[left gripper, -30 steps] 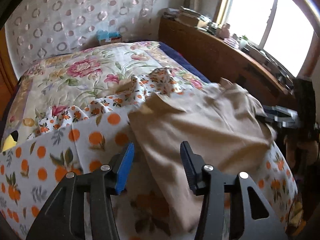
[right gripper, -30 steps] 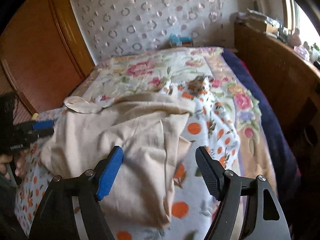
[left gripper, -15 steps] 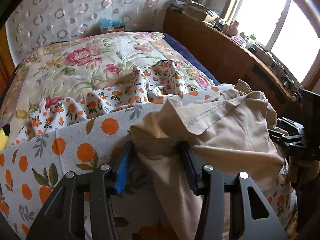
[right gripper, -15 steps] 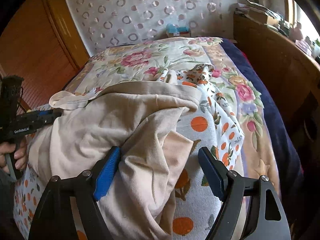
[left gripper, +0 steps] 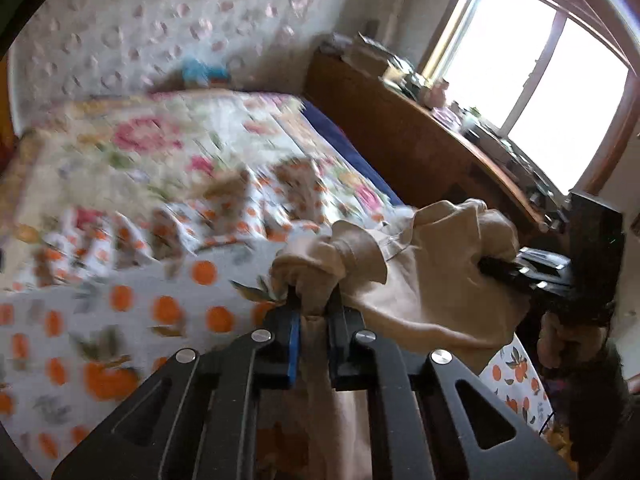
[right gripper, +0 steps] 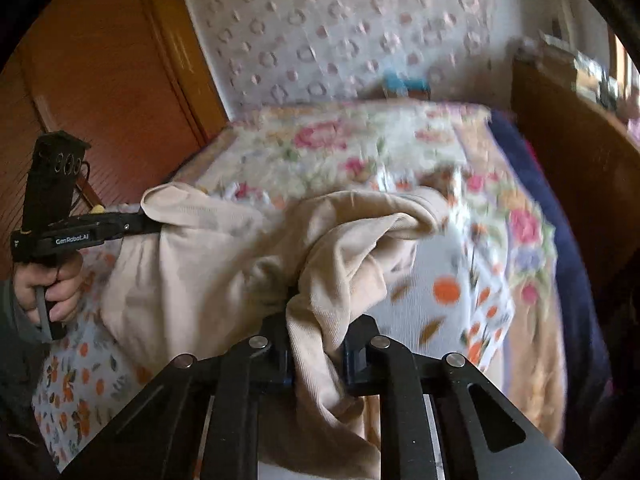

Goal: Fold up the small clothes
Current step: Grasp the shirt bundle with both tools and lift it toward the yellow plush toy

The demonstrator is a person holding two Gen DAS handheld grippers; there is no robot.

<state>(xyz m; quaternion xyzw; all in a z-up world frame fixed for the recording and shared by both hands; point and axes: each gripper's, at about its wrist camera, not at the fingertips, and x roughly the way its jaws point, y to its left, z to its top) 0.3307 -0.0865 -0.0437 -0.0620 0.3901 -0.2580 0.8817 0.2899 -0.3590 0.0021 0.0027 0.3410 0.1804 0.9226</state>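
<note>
Left wrist view: the left hand-held gripper (left gripper: 314, 304) sits at 6 o'clock with its jaws drawn narrow, pinching a bunched fold of the beige garment (left gripper: 432, 280). The cloth rises out of the jaws and spreads toward 3 o'clock, held up off the orange-print sheet (left gripper: 168, 312). At 3 o'clock the right hand-held gripper (left gripper: 500, 270) has its tips buried in the far edge of the same garment. The orange-print sheet lies on the bed over a floral quilt (left gripper: 160, 148), which runs back toward 11 o'clock; much of it is blurred. A wooden sideboard (left gripper: 404, 140) stands along the bed's far side from 1 to 3 o'clock, under a bright window (left gripper: 532, 72).

Right wrist view: the right hand-held gripper (right gripper: 316, 344) at 6 o'clock has its jaws nearly together, gripping a thick gathered fold of the beige garment (right gripper: 224, 264). The fabric drapes across the middle of the frame toward 9 o'clock, where the left hand-held gripper (right gripper: 148, 224) clamps its corner; the person's left hand (right gripper: 50, 292) grips that tool's handle at 8 o'clock. Beneath the garment lies the orange-print sheet (right gripper: 452, 292), with the floral quilt (right gripper: 344, 152) toward 12 o'clock and a wooden wardrobe (right gripper: 104, 92) at 10 o'clock.
</note>
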